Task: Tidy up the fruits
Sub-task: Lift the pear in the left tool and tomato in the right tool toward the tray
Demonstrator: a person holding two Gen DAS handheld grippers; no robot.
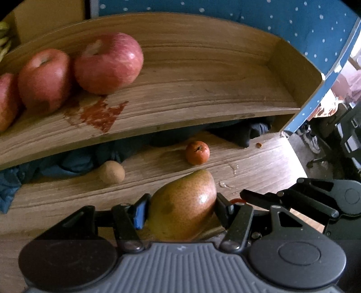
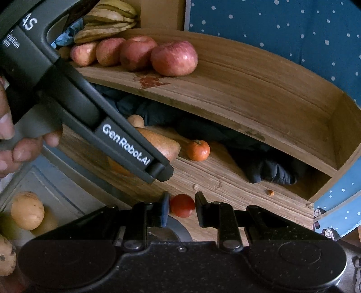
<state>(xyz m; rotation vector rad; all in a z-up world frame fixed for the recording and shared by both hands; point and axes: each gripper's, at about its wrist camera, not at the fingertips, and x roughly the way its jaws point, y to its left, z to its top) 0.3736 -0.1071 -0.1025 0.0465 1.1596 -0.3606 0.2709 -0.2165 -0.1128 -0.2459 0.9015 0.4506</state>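
My left gripper point(image 1: 181, 209) is shut on a red-green pear point(image 1: 183, 202), held a little above the lower wooden shelf point(image 1: 259, 162). In the right wrist view that pear point(image 2: 165, 146) shows behind the left gripper's dark body point(image 2: 126, 139), which a hand point(image 2: 20, 148) holds. My right gripper point(image 2: 182, 208) is shut on a small red fruit point(image 2: 182, 205) at the front of the lower shelf. A small orange point(image 1: 197, 152) and a round tan fruit point(image 1: 112, 172) lie on the lower shelf. Several red apples point(image 1: 108, 63) sit in a row at the left of the upper shelf point(image 1: 203, 90).
Dark blue cloth point(image 2: 266, 166) is stuffed at the back of the lower shelf. Bananas point(image 2: 108, 20) lie behind the apples. A red stain point(image 1: 99, 115) marks the upper shelf. Tan round fruits point(image 2: 27, 209) sit low at the left, off the shelf. Blue dotted fabric point(image 1: 293, 22) hangs behind.
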